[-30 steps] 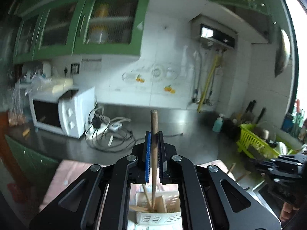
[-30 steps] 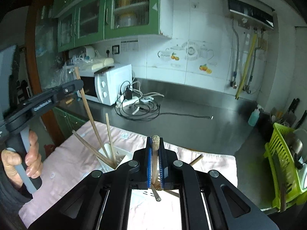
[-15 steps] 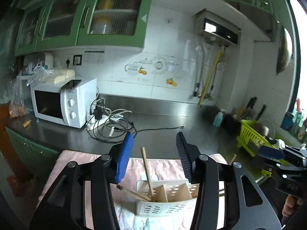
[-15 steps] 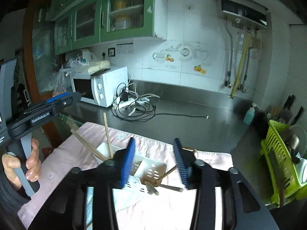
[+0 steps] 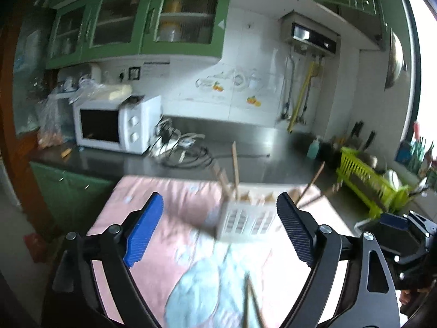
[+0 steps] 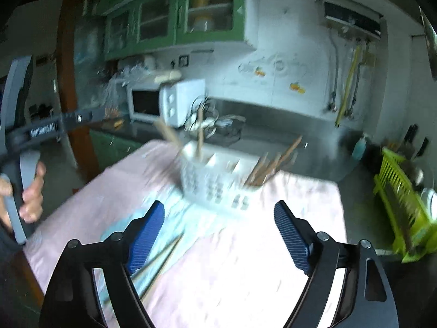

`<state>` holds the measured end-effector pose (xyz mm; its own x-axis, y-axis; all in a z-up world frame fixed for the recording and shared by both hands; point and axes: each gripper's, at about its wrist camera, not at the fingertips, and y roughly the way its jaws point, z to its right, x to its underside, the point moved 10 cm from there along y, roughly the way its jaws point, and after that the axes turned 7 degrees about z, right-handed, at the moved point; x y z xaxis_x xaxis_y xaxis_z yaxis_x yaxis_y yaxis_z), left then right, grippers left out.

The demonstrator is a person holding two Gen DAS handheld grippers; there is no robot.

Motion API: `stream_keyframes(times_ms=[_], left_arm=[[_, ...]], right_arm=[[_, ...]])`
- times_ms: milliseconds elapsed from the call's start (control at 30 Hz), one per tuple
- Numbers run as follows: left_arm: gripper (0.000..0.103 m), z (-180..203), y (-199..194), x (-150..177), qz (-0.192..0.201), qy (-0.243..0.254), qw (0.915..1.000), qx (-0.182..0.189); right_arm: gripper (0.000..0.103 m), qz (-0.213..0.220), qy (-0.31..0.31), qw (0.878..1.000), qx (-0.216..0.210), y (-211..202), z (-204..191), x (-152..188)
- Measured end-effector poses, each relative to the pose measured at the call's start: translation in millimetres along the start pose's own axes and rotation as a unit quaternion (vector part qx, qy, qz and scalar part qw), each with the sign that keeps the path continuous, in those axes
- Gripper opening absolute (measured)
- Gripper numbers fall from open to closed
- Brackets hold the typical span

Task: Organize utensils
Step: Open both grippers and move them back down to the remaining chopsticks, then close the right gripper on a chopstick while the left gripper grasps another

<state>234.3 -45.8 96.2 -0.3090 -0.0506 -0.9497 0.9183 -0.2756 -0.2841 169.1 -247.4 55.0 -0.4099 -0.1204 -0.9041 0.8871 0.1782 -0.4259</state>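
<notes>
Both grippers stand with their fingers spread wide and nothing between them: the left gripper [image 5: 220, 228] and the right gripper [image 6: 218, 231]. The white utensil caddy [image 6: 215, 180] sits on the pink cloth [image 6: 245, 259] over the tabletop, ahead of and between each pair of fingers, with chopsticks [image 6: 273, 161] leaning out of its compartments. More loose chopsticks [image 6: 161, 259] lie on the cloth just beside the right gripper's left finger.

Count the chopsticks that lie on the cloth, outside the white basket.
2 chopsticks, side by side on the pink cloth near the right hand-held gripper; blur may hide more.
</notes>
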Motion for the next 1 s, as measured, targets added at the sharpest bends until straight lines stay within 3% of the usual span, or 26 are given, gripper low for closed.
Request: stream_keyframes(times_ms=[167,367,600,800,1000], left_arm=[[0.091,-19,-30,56,-0.029,0.006,0.9994,-0.017],[0.095,-40,-48,119,-0.071,0.005,0.9966,-0.041],[0.098,-59,-61,166,-0.104,-0.010,0.9923,-0.066],[0.098,-63,-72,187,-0.109,0.012,0.9900,-0.088],[0.098,-56,-76,199,-0.119,0.034,0.9887,-0.084]], right_arm=[[0.082,-0.051,-0.007,0.999,-0.014,-2,-43,81],[0.082,-0.108,-0.002,0.993,-0.037,4,-88,153],[0.079,-0.137,-0.016,0.989,-0.047,15,-121,190],[0.061,-0.152,-0.031,0.987,-0.041,25,-136,202],[0.035,-0.163,-0.047,0.985,-0.031,35,-140,209]])
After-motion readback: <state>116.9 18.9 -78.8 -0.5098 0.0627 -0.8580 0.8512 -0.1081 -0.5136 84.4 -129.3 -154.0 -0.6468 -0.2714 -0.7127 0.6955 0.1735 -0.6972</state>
